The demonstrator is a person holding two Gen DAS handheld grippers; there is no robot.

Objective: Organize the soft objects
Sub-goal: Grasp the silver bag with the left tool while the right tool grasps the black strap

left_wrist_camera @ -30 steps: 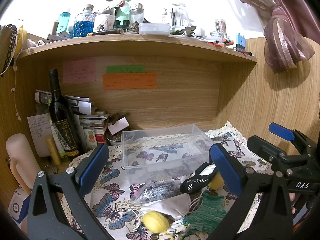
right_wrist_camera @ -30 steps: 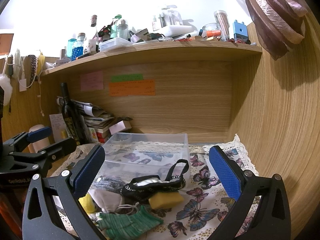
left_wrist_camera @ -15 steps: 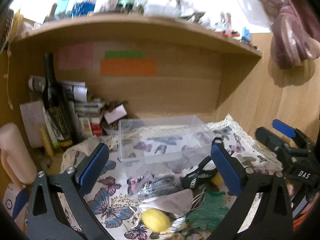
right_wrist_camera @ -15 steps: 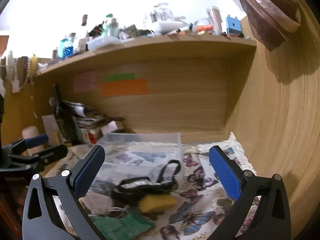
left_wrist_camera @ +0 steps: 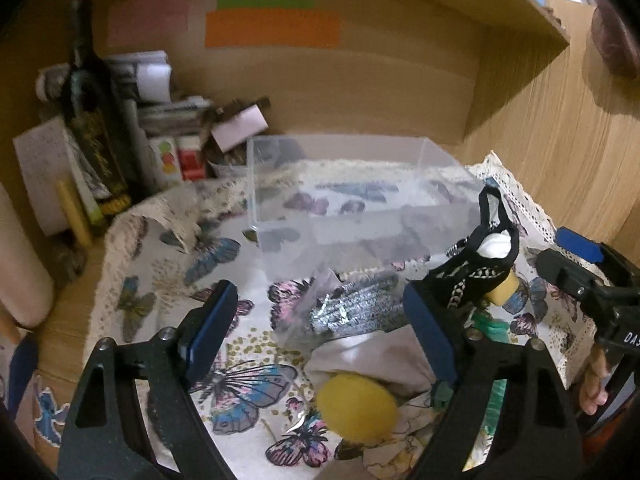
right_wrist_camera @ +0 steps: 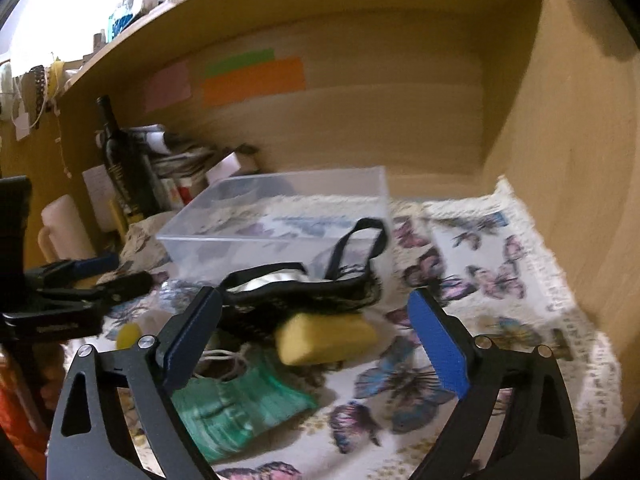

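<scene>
A pile of soft things lies on the butterfly cloth (left_wrist_camera: 160, 280) in front of a clear plastic box (left_wrist_camera: 352, 184). In the left wrist view I see a yellow ball (left_wrist_camera: 356, 408), a grey sparkly bundle (left_wrist_camera: 356, 312), a beige cloth (left_wrist_camera: 380, 356) and a black lace item (left_wrist_camera: 476, 268). In the right wrist view I see the black lace item (right_wrist_camera: 296, 292), a yellow sponge (right_wrist_camera: 328, 338), a green knit cloth (right_wrist_camera: 236, 404) and the box (right_wrist_camera: 280, 216). My left gripper (left_wrist_camera: 320, 332) is open above the pile. My right gripper (right_wrist_camera: 316, 340) is open above the sponge.
A dark wine bottle (left_wrist_camera: 96, 112), papers and small boxes (left_wrist_camera: 176, 156) crowd the back left corner. Wooden walls close the back and right (right_wrist_camera: 580, 160). A pale cylinder (left_wrist_camera: 20, 268) stands at the far left. Coloured notes (left_wrist_camera: 272, 28) stick to the back panel.
Both grippers have tilted down and moved closer to the pile, so the upper shelf has left the views. Both stay open and nothing has been taken hold of.
</scene>
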